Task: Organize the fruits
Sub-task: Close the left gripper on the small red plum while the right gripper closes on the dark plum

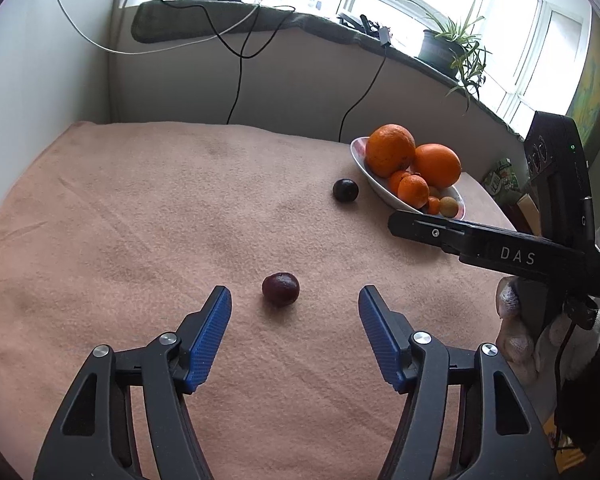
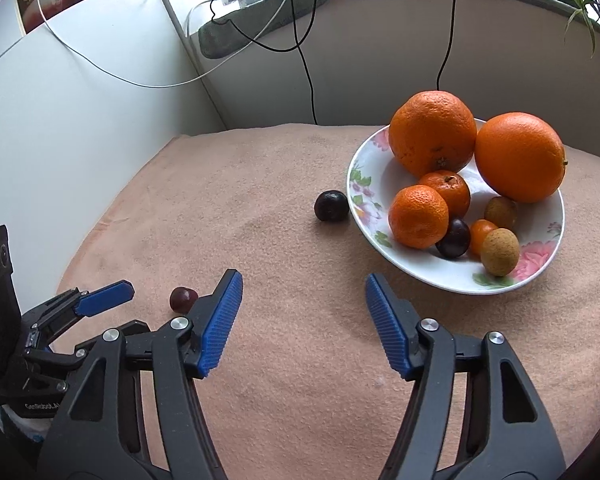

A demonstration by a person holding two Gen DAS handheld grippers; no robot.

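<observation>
White floral plate (image 2: 370,200), orange citrus (image 2: 434,132), dark-red plum (image 1: 280,289), peach cloth (image 1: 160,220), blue fingers (image 1: 210,340).

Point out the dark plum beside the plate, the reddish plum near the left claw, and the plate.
dark plum (image 2: 331,206), right wrist view, centre of fruit
reddish plum (image 1: 280,289), left wrist view, centre of fruit
plate (image 2: 364,184), right wrist view, bare left rim

Peach-cloth table (image 2: 280,380): flowered fruit plate (image 2: 370,200), black plum (image 2: 331,206), reddish plum (image 1: 280,289).
</observation>
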